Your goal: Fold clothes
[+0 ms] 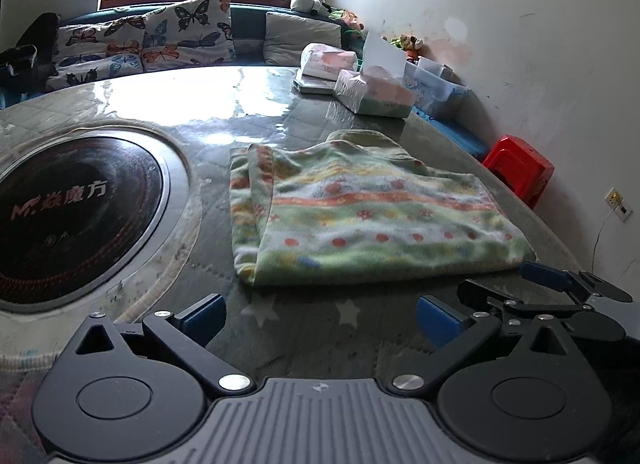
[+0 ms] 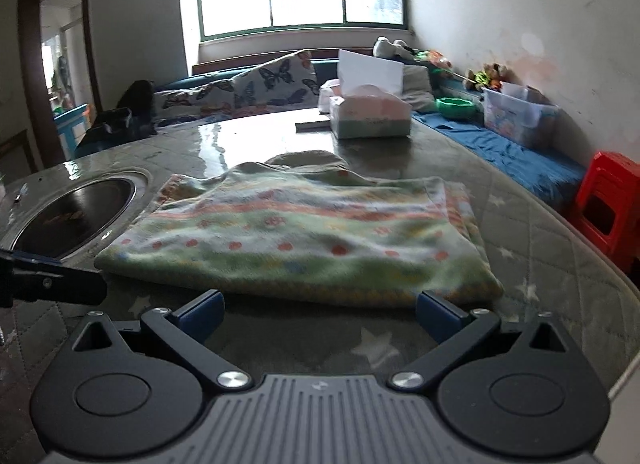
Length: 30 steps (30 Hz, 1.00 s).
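Garment (image 2: 296, 236) pattern blurred; round cooktop (image 1: 60, 215) cut off left.

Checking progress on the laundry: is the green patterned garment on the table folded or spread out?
Folded. The green patterned garment lies as a compact rectangle on the table, with doubled layers showing along its edge.

bare table (image 1: 312, 328) before garment (image 1: 360, 215)

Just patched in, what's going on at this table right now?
A person with a handheld gripper in each hand is folding clothes. The green fleece garment with orange and yellow patterned bands lies folded into a compact rectangle on the quilted, plastic-covered table. Both the left gripper and the right gripper are open with nothing between the fingers, sitting just short of the garment's near edge. A tissue box stands behind it.
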Tool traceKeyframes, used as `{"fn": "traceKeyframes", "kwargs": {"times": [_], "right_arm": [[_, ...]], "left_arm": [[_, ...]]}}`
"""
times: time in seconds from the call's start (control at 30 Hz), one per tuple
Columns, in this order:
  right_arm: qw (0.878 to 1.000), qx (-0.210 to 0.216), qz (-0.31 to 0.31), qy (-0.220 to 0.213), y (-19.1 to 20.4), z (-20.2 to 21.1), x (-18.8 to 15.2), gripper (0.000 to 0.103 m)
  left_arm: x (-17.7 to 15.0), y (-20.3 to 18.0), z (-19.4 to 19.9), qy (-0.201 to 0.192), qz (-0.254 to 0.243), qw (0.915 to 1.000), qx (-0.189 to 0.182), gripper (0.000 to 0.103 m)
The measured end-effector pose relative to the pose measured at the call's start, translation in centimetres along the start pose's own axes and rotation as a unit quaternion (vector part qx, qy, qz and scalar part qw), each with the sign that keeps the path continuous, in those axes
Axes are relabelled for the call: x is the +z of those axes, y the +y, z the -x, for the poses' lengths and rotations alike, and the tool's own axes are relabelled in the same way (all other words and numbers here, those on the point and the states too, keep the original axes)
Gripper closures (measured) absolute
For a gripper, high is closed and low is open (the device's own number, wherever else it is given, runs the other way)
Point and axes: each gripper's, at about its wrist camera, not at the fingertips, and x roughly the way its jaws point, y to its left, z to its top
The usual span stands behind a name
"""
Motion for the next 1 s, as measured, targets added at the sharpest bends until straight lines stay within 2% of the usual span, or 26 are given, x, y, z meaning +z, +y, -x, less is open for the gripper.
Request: {"fn": "traceKeyframes", "kwargs": {"times": [0.23,0.33,0.73,1.0], "right_arm": [[1.000,-0.012,-0.017,0.007,0.2,0.6,-0.3,0.000],[0.999,-0.031,-0.011,0.011,0.6,0.8,-0.4,0.000],[1.000,-0.025,-0.011,0.001,0.9,2.0,-0.8,0.000],[1.000,-0.024,-0.012,0.006,1.0,2.0,-1.2,0.000]], "left_arm": [[-0.7,-0.1,0.9,-0.007,-0.003,1.0000,0.004,0.000],[-1.0,-0.2,1.0,-0.009,-0.006,0.9999,0.002,0.000],[-1.8,-0.6,1.8,-0.014,-0.006,0.9999,-0.007,0.000],[-2.3,-1.0,1.5,0.005,-0.006,1.0000,0.003,0.000]]}}
